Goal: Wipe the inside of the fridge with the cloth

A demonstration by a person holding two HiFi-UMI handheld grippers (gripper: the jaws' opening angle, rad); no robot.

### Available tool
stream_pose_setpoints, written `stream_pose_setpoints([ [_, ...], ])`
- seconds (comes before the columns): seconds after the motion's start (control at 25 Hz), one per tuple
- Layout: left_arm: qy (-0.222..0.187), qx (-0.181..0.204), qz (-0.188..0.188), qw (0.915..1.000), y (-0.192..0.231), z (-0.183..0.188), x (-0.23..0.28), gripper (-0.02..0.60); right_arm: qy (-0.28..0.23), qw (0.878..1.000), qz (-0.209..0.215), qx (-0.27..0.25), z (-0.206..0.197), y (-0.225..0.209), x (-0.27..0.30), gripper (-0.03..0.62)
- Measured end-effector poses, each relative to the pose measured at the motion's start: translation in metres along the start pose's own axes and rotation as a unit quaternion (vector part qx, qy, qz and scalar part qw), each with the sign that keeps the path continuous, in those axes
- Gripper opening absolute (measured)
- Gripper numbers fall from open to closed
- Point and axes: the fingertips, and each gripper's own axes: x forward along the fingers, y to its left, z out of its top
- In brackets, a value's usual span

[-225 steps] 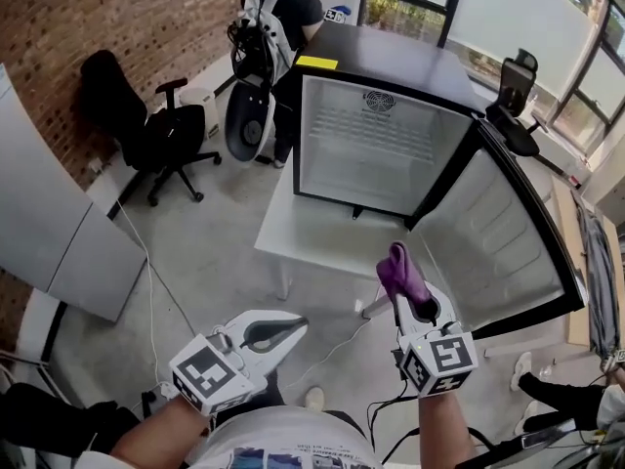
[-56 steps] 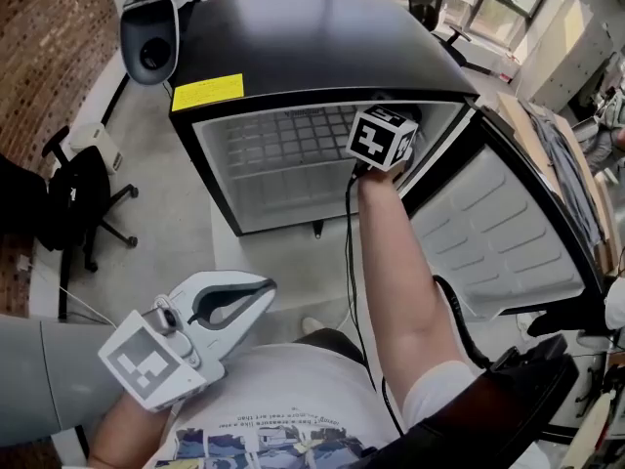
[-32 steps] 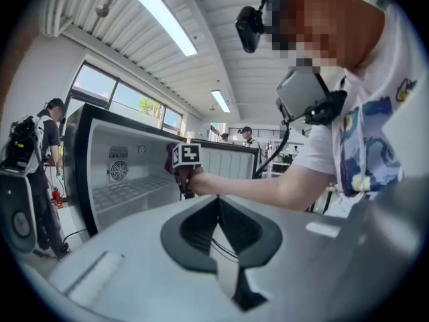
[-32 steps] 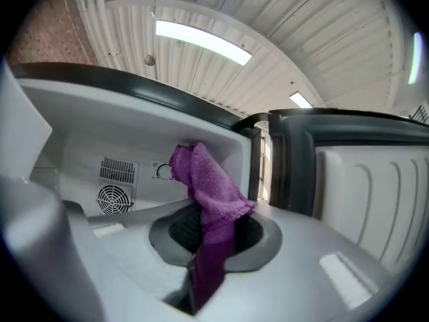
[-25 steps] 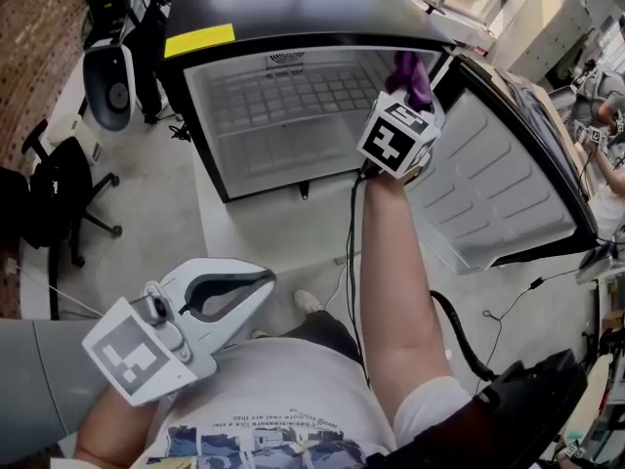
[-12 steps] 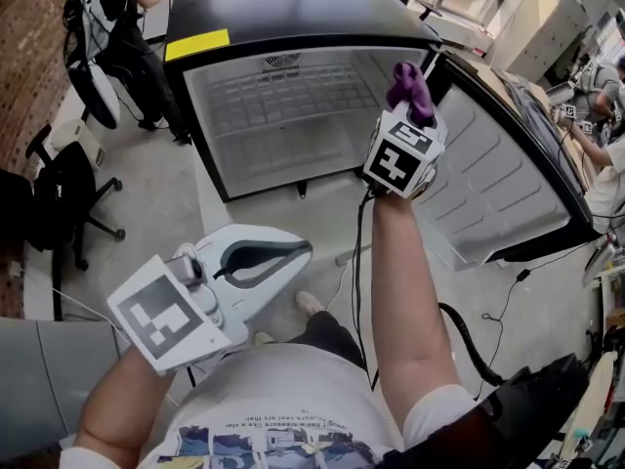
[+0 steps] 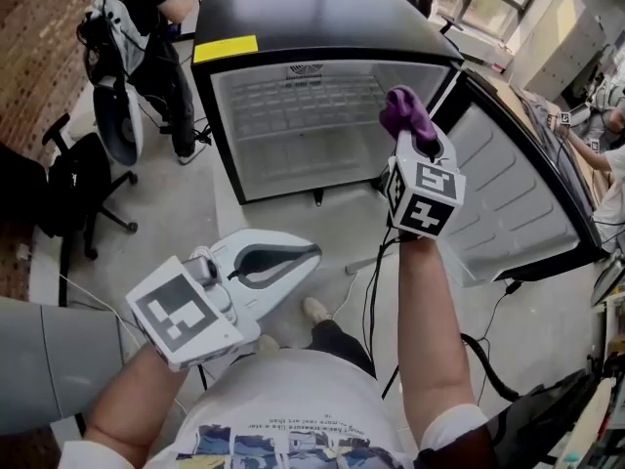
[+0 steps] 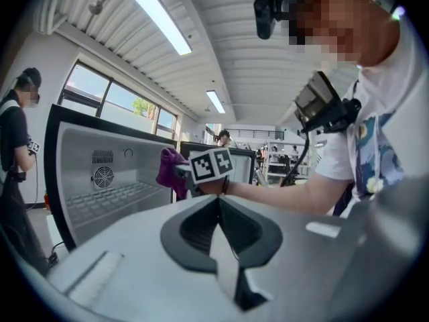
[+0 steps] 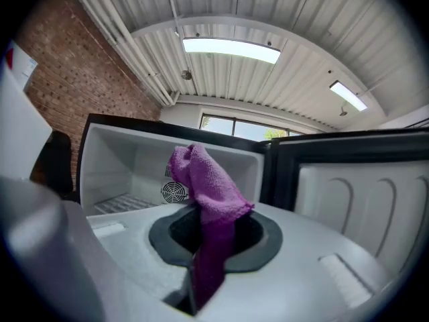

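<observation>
Grips a purple terry cloth [image 9: 204, 180] fast in the right gripper [image 7: 414, 139], jaws closed on its lower folds, with a bunched tuft standing above them. Hangs just in front of the fridge [image 7: 322, 22], at the right edge of its opening, next to the hinge side of the swung-open door [image 7: 508, 198]. Touches no inner surface, as far as the head view allows.

Carries the left gripper [image 7: 314, 252] low and well in front of the fridge, jaws together on nothing, out of the work.

Shows a wire shelf [image 7: 303, 101] and a round fan grille [image 9: 173, 192] on the back wall inside the fridge.

Looks like the approach to a wiping pass, not the pass itself. Calls next for reaching into the fridge, pressing the tuft flat to a wall or the shelf, and sweeping across. Take care with the shelf wires, likely to snag the terry.
</observation>
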Motion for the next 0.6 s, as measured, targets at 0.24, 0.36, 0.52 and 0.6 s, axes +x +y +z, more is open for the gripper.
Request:
stream_pose_setpoints([
  [0.24, -0.005, 0.005, 0.023, 0.9997, 0.01, 0.004, 0.002, 0.006, 0.003, 0.999, 0.018, -0.044, 0.008, 0.018, 0.038, 0.055],
  [0.36, -0.009, 0.003, 0.038, 0.9992, 0.014, 0.007, 0.004, 0.006, 0.005, 0.998, 0.036, -0.045, 0.007, 0.027, 0.051, 0.055],
  [0.52, -0.012, -0.007, 0.067, 0.9977, 0.023, 0.006, 0.01, 0.005, -0.007, 0.993, 0.114, -0.038, 0.009, 0.076, 0.063, 0.055],
  [0.6, -0.012, -0.014, 0.079, 0.9967, 0.031, 0.009, 0.008, 0.005, -0.011, 0.987, 0.157, -0.035, 0.014, 0.111, 0.071, 0.055],
])
